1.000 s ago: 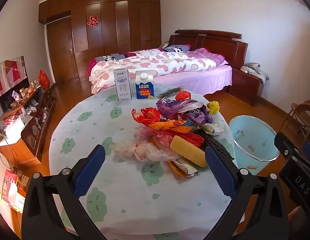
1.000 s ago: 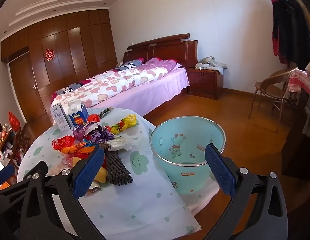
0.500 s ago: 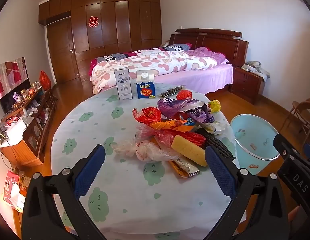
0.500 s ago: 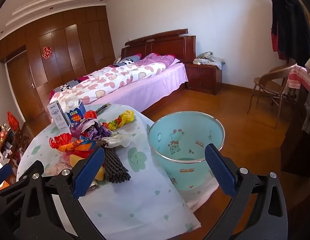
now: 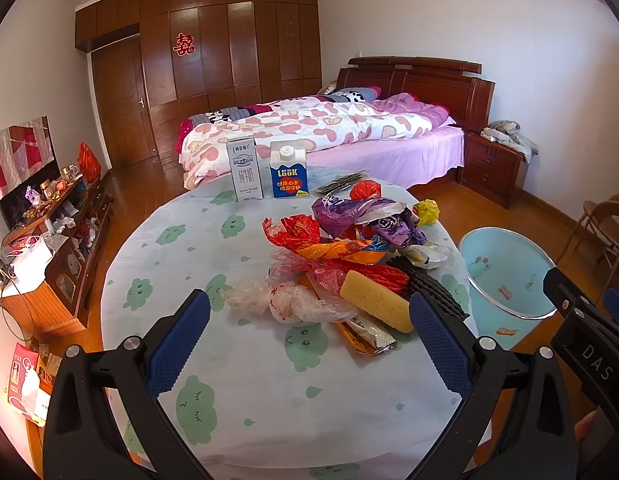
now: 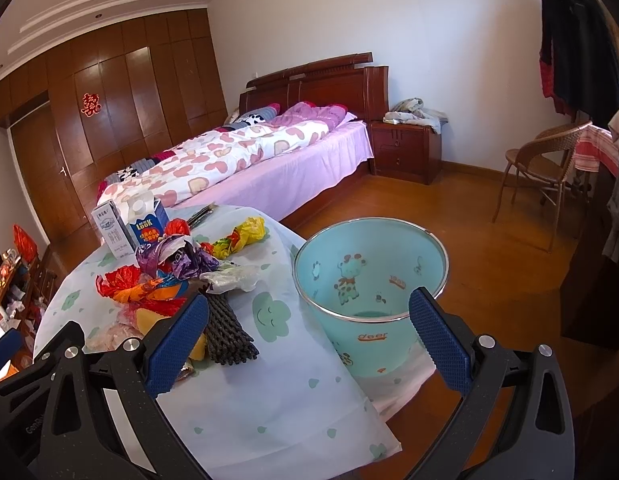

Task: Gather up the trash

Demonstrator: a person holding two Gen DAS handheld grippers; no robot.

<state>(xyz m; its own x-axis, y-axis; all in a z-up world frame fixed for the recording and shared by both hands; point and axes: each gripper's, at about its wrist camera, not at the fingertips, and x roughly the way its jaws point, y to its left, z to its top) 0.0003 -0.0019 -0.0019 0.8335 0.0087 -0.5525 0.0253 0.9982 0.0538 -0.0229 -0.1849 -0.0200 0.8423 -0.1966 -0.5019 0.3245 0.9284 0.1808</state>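
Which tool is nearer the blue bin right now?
Right. The right tool hangs just over the blue bin, its near rim between the pads. The left tool is over the table, facing the trash pile, bin off to its right.

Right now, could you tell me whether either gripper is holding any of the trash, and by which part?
Nothing is held: the left gripper and right gripper are both open and empty.

We've got the trash heap [image 5: 349, 264] on the table [image 5: 245, 376], towards its right side, two cartons [image 5: 265, 174] upright behind it at the far edge. The bin [image 6: 371, 280] stands on the floor just right of the table, the bed [image 5: 329, 132] beyond.
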